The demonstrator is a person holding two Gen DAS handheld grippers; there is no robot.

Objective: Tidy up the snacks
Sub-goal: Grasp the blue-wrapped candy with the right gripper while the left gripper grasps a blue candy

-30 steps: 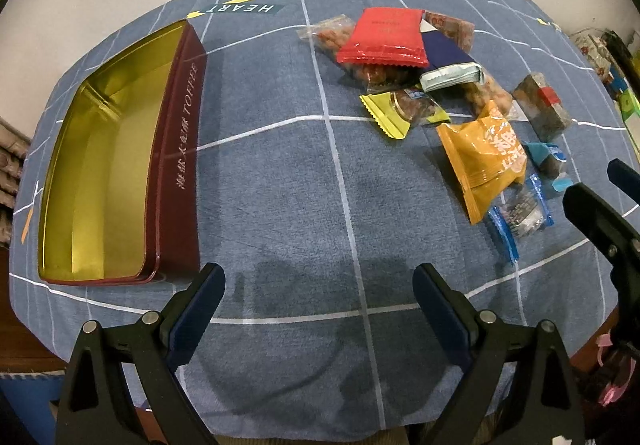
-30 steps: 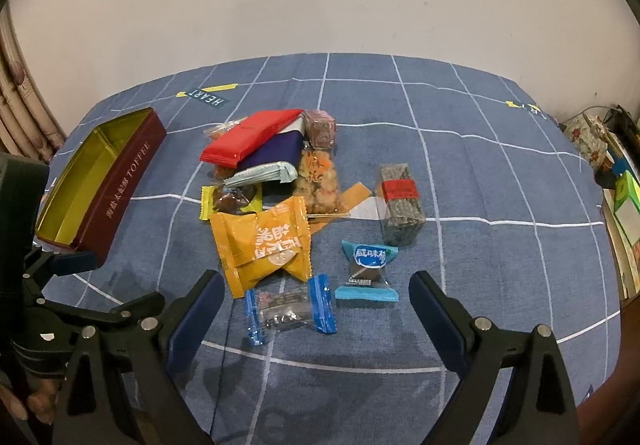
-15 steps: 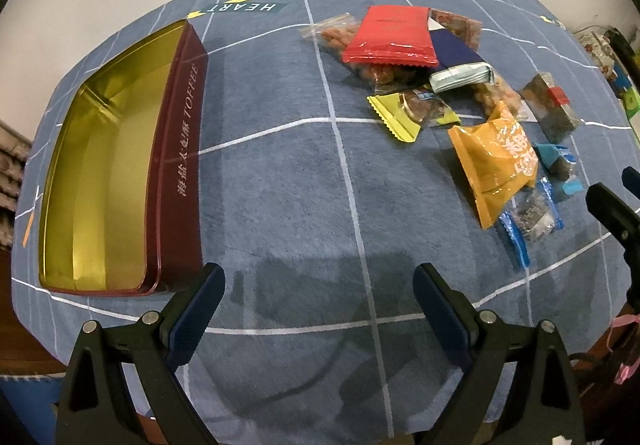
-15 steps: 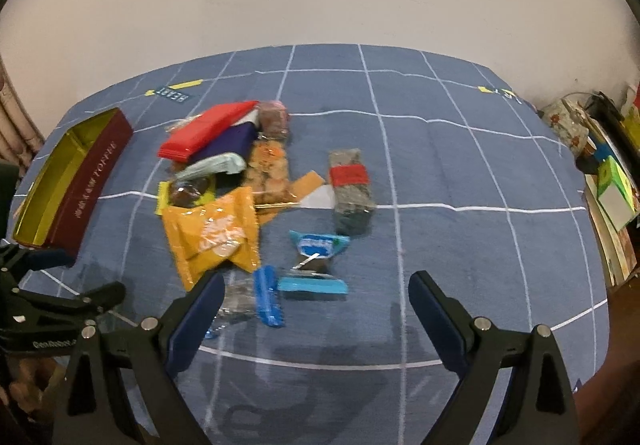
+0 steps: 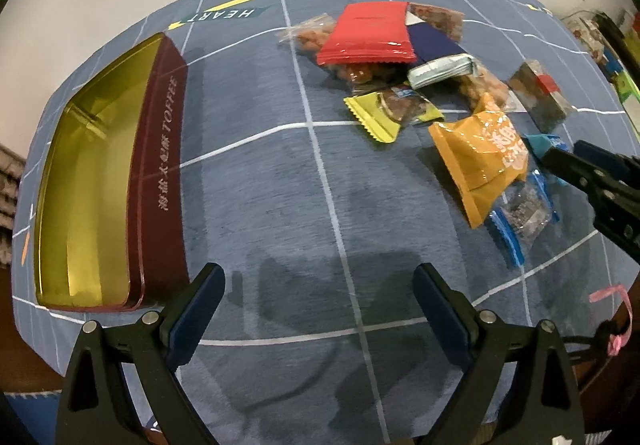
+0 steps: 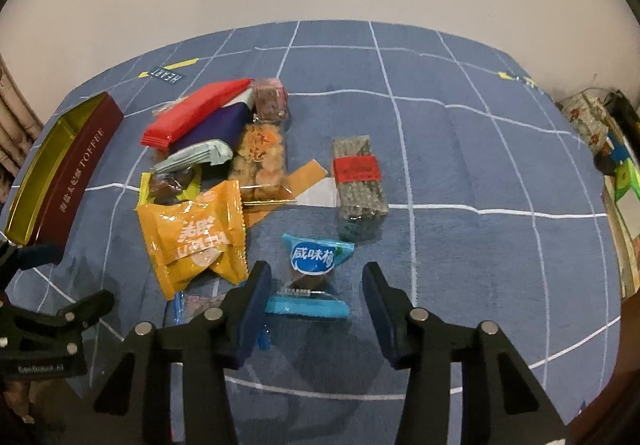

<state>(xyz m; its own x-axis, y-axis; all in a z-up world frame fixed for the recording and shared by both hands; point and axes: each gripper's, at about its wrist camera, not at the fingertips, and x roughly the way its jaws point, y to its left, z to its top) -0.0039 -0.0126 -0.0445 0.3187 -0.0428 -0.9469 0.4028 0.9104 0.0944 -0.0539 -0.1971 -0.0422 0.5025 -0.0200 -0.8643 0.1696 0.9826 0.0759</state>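
A pile of snack packets lies on the blue grid tablecloth [image 5: 256, 173]. A maroon toffee tin [image 5: 160, 181] with a gold inside stands open and empty at the left; it also shows in the right wrist view [image 6: 76, 173]. My right gripper [image 6: 316, 309] is open, its jaws on either side of a small light-blue wrapped candy [image 6: 312, 273]. An orange packet [image 6: 192, 241] lies just left of it. My left gripper [image 5: 318, 313] is open and empty above bare cloth beside the tin. The orange packet [image 5: 480, 161] and a red packet [image 5: 368, 33] show in the left wrist view.
A dark seaweed block with a red band [image 6: 358, 185], a clear blue-ended candy [image 5: 520, 213], a yellow-ended candy [image 5: 388, 113] and a purple packet [image 6: 212, 125] lie around. Clutter sits off the table's right edge [image 6: 616, 157]. A white wall is behind.
My right gripper has moved forward and down to the light-blue candy, and its jaws have narrowed around it. My left gripper has shifted only slightly.
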